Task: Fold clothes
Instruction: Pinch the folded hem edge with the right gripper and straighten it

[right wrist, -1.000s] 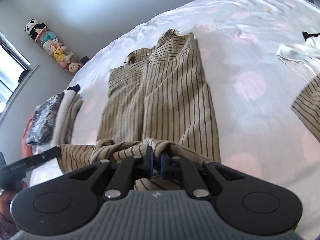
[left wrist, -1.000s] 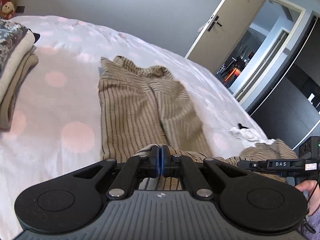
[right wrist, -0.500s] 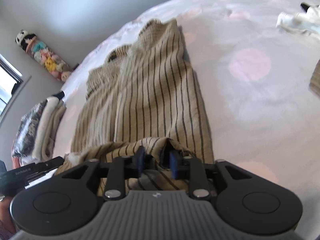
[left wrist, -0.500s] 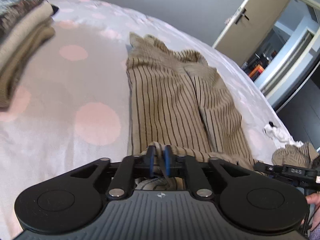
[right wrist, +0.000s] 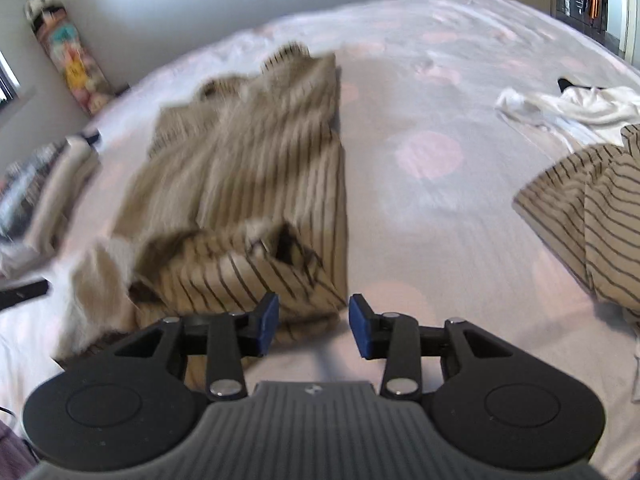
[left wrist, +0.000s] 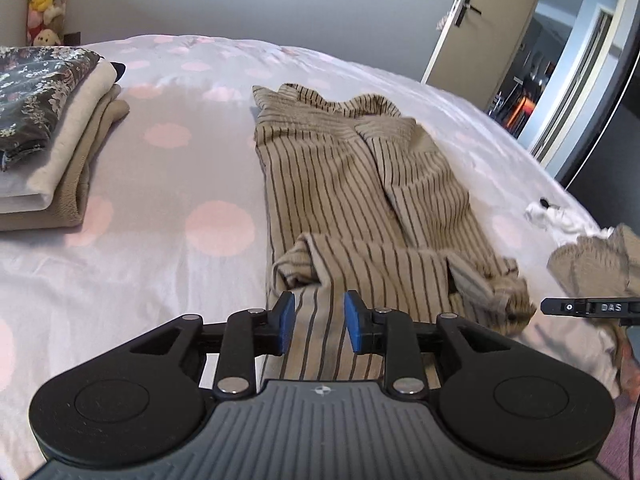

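A tan garment with dark stripes (left wrist: 352, 184) lies lengthwise on the white bed, its near end folded back over itself in a loose roll (left wrist: 384, 268). My left gripper (left wrist: 319, 322) hovers over that near end, its jaws opening; striped cloth shows between the blue pads (left wrist: 286, 322) but they do not press on it. In the right wrist view the same garment (right wrist: 248, 184) looks blurred. My right gripper (right wrist: 313, 326) stands at its near right corner, jaws opening, with cloth only beside the left pad (right wrist: 267, 322) and bare sheet in the gap.
A stack of folded clothes (left wrist: 52, 132) sits at the left of the bed. A second striped garment (right wrist: 588, 208) and a crumpled white one (right wrist: 560, 108) lie at the right. The sheet (left wrist: 160, 184) has pink dots. An open door (left wrist: 492, 20) stands behind.
Both grippers were shut on the garment's near edge and have let it go. The folded-back end now rests on the garment, and both grippers have drawn back a little.
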The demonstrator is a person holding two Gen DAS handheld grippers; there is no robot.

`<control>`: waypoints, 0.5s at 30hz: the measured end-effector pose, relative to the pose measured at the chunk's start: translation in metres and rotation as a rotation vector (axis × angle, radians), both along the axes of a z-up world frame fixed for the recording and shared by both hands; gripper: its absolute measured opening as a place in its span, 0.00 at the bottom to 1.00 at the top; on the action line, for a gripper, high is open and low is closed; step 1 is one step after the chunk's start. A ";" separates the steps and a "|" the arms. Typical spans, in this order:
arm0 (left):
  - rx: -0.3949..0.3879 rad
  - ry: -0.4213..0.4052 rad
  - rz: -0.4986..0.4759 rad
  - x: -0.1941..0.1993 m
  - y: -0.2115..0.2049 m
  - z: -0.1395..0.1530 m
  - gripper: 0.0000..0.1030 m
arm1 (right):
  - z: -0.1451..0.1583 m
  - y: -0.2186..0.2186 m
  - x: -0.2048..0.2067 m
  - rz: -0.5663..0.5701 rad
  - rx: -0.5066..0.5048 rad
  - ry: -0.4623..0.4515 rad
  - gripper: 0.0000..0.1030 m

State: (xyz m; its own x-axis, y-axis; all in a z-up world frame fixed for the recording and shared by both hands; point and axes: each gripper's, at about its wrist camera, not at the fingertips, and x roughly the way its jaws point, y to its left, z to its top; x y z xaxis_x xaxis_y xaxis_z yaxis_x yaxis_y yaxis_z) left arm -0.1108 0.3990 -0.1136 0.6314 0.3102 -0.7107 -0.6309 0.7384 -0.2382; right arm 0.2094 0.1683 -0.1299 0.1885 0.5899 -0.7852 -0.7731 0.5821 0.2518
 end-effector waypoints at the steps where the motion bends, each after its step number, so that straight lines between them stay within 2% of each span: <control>1: 0.001 0.010 -0.005 0.000 -0.001 -0.002 0.24 | -0.005 0.004 0.000 0.003 -0.032 -0.001 0.41; 6: -0.001 0.042 -0.035 0.004 -0.002 -0.010 0.24 | -0.020 0.018 0.003 0.023 -0.094 0.001 0.37; 7: -0.004 0.038 -0.046 0.005 -0.002 -0.012 0.24 | -0.022 0.020 0.004 0.027 -0.094 0.003 0.26; 8: -0.006 0.034 -0.056 0.007 -0.002 -0.013 0.24 | -0.024 0.021 0.004 0.032 -0.090 0.004 0.09; 9: -0.006 0.033 -0.067 0.009 -0.002 -0.014 0.24 | -0.025 0.021 0.004 0.036 -0.085 0.004 0.02; 13: 0.006 0.033 -0.102 0.014 -0.006 -0.015 0.24 | -0.011 0.010 -0.005 0.035 -0.062 0.007 0.02; 15: 0.004 0.022 -0.108 0.014 -0.007 -0.014 0.24 | 0.004 -0.003 -0.008 0.014 -0.049 0.063 0.02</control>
